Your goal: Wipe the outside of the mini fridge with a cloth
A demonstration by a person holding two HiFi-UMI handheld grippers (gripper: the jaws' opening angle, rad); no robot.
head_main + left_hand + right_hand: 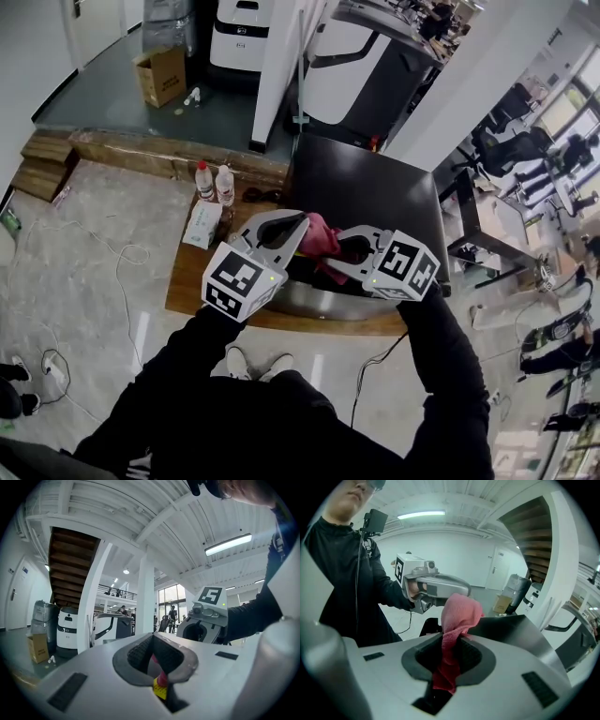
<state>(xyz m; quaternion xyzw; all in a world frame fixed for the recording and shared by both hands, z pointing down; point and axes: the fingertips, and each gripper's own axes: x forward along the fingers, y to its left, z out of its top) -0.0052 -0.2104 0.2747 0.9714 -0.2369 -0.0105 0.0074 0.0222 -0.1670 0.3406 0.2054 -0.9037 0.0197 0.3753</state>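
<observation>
Open office hall on my feed: pale stone floor (pixel 84 281), a white pillar (pixel 145 597), a wooden staircase (pixel 70 559), and a low wooden platform (pixel 187 281) carrying the mini fridge (pixel 375 187). The head camera looks steeply down on the fridge's dark top, its shiny front edge facing the person.

Now the tools. On the left hand-held gripper (pixel 153 644), its own camera shows the jaws pinched together on a thin strip of the pink cloth (pixel 161 679), with a small yellow tag right at the pinch. The right hand-held gripper (pixel 451 644) is clamped too. Its jaws are closed on the same cloth, which bunches into a soft lump above the pads and hangs out below them. So I've got both grippers holding one cloth, tips pointing at each other and very close, with the bundle between them.

And where is that against the fridge? From the head camera, the cloth sits over the near edge of the fridge's top. In the right gripper view, the dark top panel lies just beyond the lump. Whether the cloth touches the fridge, I cannot tell.

Further out, two small plastic bottles (pixel 225 186) and a flat white packet (pixel 202 225) are on the platform, left of the fridge and near the left tool. A cardboard box (pixel 161 75) and white machines (pixel 244 33) stand well back on the grey floor.
</observation>
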